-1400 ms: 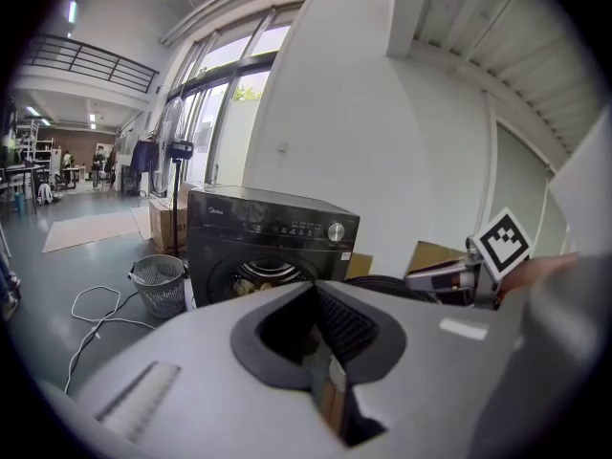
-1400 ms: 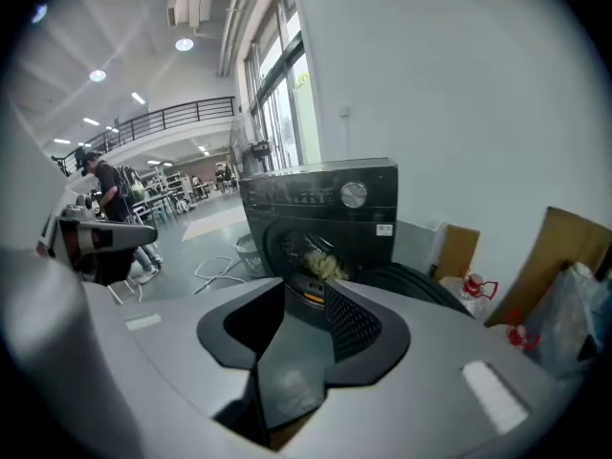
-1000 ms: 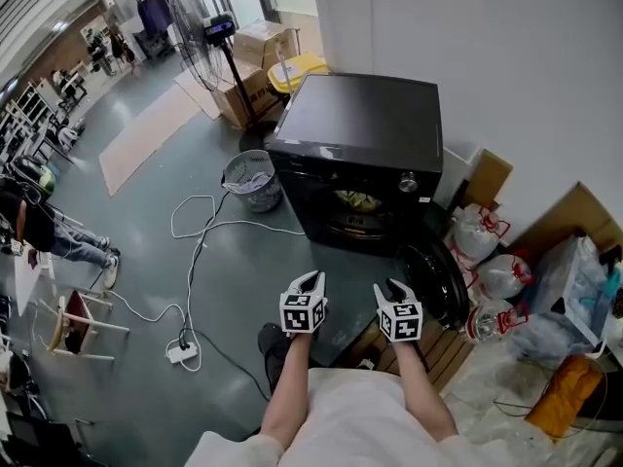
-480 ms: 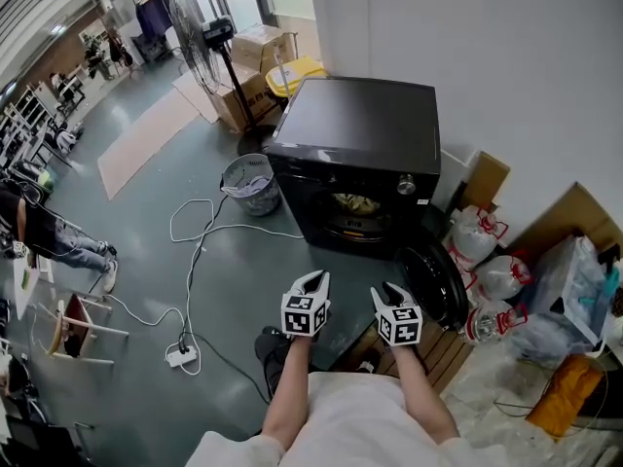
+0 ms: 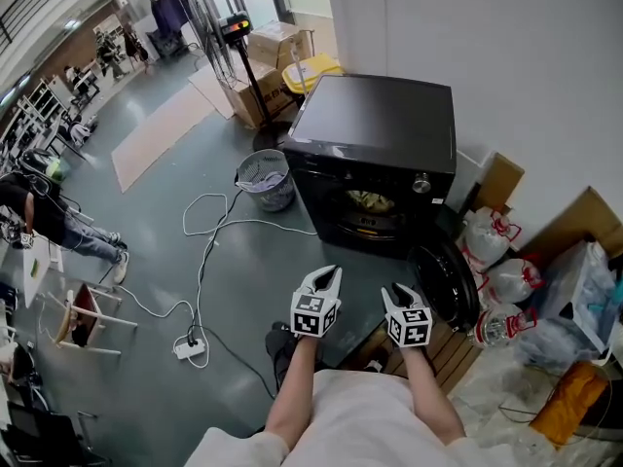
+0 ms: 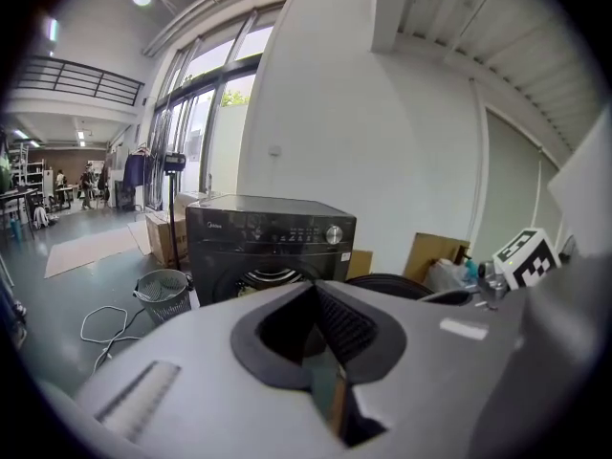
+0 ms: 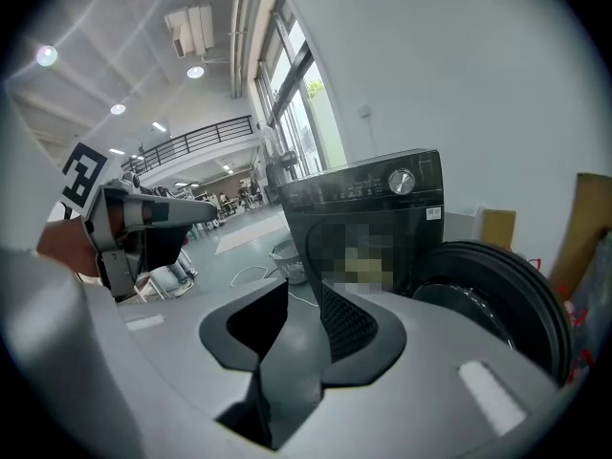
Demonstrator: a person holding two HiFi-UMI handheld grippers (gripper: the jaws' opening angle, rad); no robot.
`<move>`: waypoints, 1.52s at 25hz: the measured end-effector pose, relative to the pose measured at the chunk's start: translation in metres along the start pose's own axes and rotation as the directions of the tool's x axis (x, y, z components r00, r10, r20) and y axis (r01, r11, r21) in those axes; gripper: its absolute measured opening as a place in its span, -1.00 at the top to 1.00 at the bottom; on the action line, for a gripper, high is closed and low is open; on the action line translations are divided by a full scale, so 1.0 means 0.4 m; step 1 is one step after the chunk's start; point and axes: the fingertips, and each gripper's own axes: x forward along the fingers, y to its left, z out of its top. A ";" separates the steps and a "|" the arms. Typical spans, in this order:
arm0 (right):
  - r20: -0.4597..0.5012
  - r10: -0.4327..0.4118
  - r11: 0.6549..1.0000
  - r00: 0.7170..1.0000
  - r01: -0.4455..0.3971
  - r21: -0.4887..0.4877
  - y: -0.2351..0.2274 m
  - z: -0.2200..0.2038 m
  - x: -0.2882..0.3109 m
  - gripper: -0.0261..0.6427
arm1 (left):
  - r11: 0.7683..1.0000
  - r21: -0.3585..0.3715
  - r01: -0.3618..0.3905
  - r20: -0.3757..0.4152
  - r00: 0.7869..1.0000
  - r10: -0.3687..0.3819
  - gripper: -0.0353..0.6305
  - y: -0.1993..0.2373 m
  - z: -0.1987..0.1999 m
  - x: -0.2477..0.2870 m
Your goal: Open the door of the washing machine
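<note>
Grey workshop floor (image 5: 243,261) spreads below, with a white wall behind. The left gripper (image 5: 324,278) has its fingers (image 6: 335,328) pressed together on nothing. The right gripper (image 5: 397,295) has just been closing, yet its fingers (image 7: 349,323) stand a little apart with only air between them. Both hover above the floor, touching nothing.

At twelve o'clock from them stands the black washing machine (image 5: 375,129), its round mouth bare and some laundry showing inside. Its door (image 5: 446,280) already hangs swung wide, at about two o'clock from the right gripper and near it, so the opening looks done.

That door is probably a stiff, fairly heavy ring of plastic and glass that only turns on its hinge. Its smooth face would likely slip, so the best hold is the free rim opposite the hinge.

At ten o'clock a mesh bin (image 5: 265,178) and a white cable (image 5: 209,232) lie on the floor; plastic bags (image 5: 487,236) sit at three o'clock.
</note>
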 end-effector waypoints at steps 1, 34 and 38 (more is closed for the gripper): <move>0.000 0.000 1.000 1.000 0.000 -0.001 0.001 -0.001 0.000 0.61 | 1.000 0.000 -0.005 0.003 1.000 0.005 0.72 0.004 0.001 -0.004; 0.037 -0.006 1.000 0.999 0.006 0.022 -0.027 0.013 -0.009 0.92 | 0.999 -0.035 -0.014 -0.009 1.000 0.014 0.72 -0.007 -0.038 0.004; 0.040 -0.006 1.000 0.999 0.005 0.020 -0.033 0.019 -0.010 0.92 | 0.999 -0.031 -0.011 -0.013 1.000 0.011 0.72 -0.011 -0.034 0.010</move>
